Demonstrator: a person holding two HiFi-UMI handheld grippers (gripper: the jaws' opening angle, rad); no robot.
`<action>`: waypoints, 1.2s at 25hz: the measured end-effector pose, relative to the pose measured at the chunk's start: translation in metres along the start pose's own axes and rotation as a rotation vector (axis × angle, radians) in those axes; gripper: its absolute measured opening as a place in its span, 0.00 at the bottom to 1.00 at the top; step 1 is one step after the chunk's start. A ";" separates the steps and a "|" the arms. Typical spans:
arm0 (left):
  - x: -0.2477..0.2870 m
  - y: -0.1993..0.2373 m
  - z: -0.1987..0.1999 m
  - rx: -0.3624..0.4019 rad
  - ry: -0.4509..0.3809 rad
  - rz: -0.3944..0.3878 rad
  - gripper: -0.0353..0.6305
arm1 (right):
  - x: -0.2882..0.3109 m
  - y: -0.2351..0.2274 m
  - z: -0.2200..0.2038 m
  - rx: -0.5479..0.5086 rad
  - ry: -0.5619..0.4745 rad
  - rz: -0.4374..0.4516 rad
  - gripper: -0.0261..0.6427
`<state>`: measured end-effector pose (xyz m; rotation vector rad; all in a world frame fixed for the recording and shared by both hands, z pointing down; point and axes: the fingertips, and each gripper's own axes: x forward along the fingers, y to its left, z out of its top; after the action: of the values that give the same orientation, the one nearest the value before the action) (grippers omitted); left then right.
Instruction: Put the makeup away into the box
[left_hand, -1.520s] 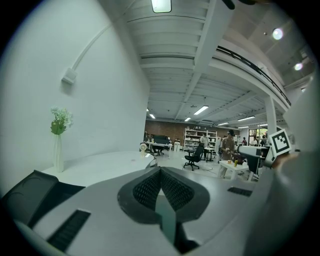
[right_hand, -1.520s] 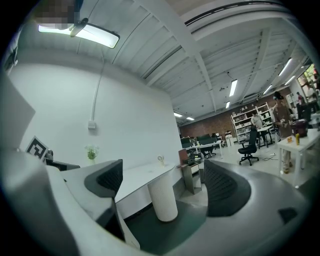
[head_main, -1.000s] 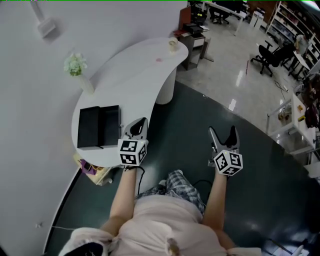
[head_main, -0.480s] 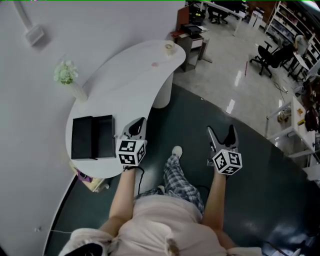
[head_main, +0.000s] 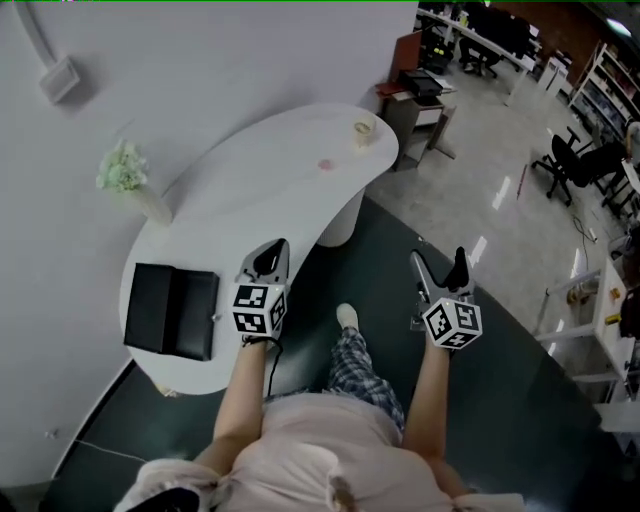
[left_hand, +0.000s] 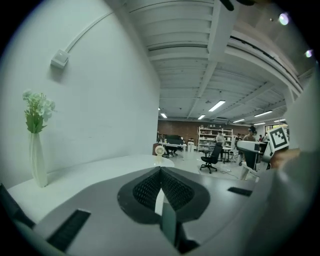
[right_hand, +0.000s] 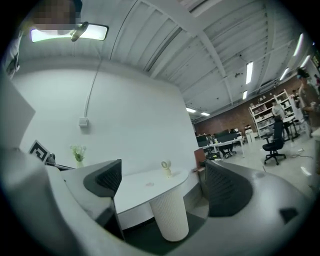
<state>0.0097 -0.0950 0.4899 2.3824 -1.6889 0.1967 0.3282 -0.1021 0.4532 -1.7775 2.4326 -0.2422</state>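
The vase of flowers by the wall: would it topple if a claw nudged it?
Probably: the vase is tall and slender on a narrow base, so a high push would likely tip it. The flowers add top weight. It looks smooth and rigid, perhaps ceramic, so possibly slippery and breakable.

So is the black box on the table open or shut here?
Open: in the head view the black box lies spread as two flat halves side by side on the white table.

No legible text, label, brand, number or sign on any surface in view.
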 end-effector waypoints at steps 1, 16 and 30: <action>0.018 0.007 0.003 -0.007 0.001 0.027 0.09 | 0.027 -0.006 0.002 -0.005 0.008 0.031 0.81; 0.104 0.118 0.050 -0.141 -0.005 0.502 0.09 | 0.326 0.088 0.016 -0.126 0.129 0.638 0.81; 0.092 0.180 0.057 -0.166 -0.014 0.618 0.09 | 0.387 0.176 -0.013 -0.127 0.188 0.794 0.80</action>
<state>-0.1305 -0.2508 0.4738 1.6886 -2.2970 0.1259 0.0443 -0.4173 0.4307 -0.7151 3.1041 -0.1740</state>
